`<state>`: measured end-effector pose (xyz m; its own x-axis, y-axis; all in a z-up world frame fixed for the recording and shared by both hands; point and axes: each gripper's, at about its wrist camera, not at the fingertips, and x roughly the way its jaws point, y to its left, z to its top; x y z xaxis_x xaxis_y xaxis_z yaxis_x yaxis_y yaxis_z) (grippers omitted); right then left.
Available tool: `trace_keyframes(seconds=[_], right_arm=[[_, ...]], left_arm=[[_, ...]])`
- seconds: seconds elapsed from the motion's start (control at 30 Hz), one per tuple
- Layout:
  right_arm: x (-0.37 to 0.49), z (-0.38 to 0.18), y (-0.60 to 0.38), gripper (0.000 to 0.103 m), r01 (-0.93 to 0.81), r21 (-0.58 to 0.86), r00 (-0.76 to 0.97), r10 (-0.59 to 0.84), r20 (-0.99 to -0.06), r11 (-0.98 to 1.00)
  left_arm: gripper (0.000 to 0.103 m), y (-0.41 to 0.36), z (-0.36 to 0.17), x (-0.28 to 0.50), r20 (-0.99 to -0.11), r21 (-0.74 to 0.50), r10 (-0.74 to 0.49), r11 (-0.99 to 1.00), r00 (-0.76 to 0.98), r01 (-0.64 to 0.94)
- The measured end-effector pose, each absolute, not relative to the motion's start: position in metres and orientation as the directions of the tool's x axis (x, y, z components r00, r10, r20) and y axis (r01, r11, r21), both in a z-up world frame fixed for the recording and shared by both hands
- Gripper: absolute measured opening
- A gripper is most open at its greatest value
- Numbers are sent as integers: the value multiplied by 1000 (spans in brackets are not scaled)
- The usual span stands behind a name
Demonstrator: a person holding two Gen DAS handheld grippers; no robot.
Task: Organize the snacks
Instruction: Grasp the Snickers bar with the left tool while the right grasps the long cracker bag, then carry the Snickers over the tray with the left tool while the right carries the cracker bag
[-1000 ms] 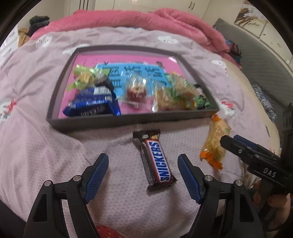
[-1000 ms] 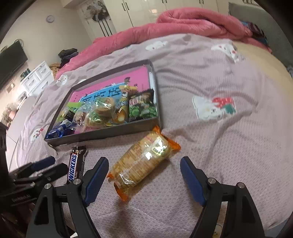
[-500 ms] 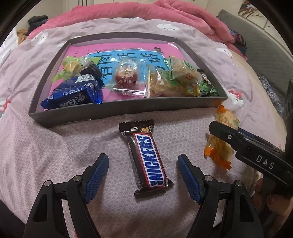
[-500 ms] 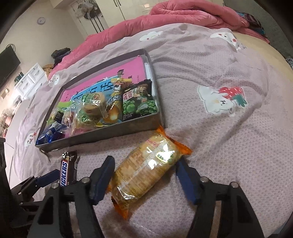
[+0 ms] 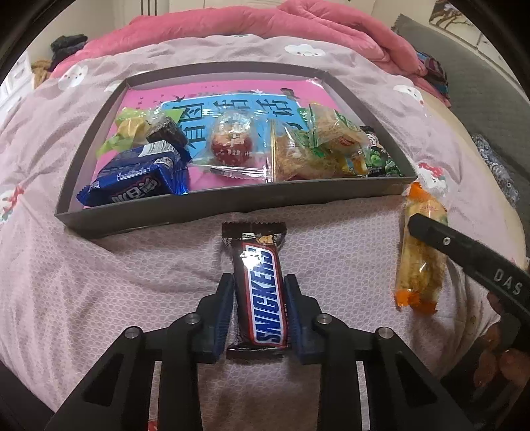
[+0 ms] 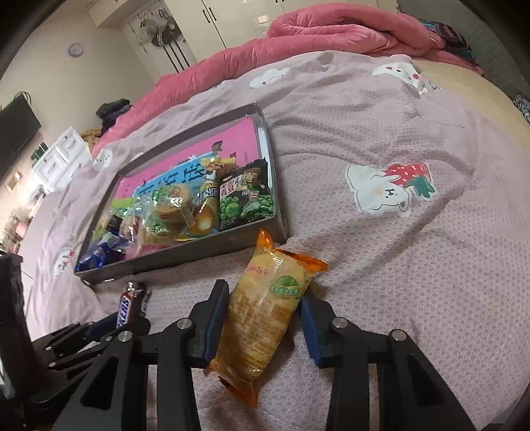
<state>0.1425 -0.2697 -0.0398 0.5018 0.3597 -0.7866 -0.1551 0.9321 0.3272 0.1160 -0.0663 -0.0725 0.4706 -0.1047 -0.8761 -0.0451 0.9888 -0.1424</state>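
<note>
A Snickers bar (image 5: pixel 261 291) lies on the pink bedspread just in front of a grey tray (image 5: pixel 232 202). My left gripper (image 5: pixel 259 295) is shut on the bar, its blue pads against both long sides. An orange packet of crackers (image 6: pixel 265 311) lies right of it, near the tray's front right corner. My right gripper (image 6: pixel 265 305) is closed around the packet, both blue pads touching its sides. The packet (image 5: pixel 419 252) also shows in the left wrist view, the Snickers bar (image 6: pixel 127 303) in the right wrist view.
The tray (image 6: pixel 185 258) holds several snacks: a blue biscuit pack (image 5: pixel 135 182), a round red sweet (image 5: pixel 232 142), clear bags of cakes (image 5: pixel 308 152) and a green pea packet (image 6: pixel 246 195). A rumpled pink duvet (image 5: pixel 265 30) lies behind it.
Both grippers moved forward and down and closed, the left onto the Snickers bar, the right onto the orange packet. One second ago both were wide open.
</note>
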Motion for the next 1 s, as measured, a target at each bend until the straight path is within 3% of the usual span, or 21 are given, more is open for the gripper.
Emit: trace_keyframes(seconds=[0.53,1.0], right_arm=[[132,2,-291,33,-209,419,632,449,-632,884],[162,24,-285,33,-247,451,677,486,-553,858]], left_arm=[[29,-43,-25,98,-801,-259,-200,966,564,-26],[29,-11,7,128,-746,-251,-136,964,651,-87]])
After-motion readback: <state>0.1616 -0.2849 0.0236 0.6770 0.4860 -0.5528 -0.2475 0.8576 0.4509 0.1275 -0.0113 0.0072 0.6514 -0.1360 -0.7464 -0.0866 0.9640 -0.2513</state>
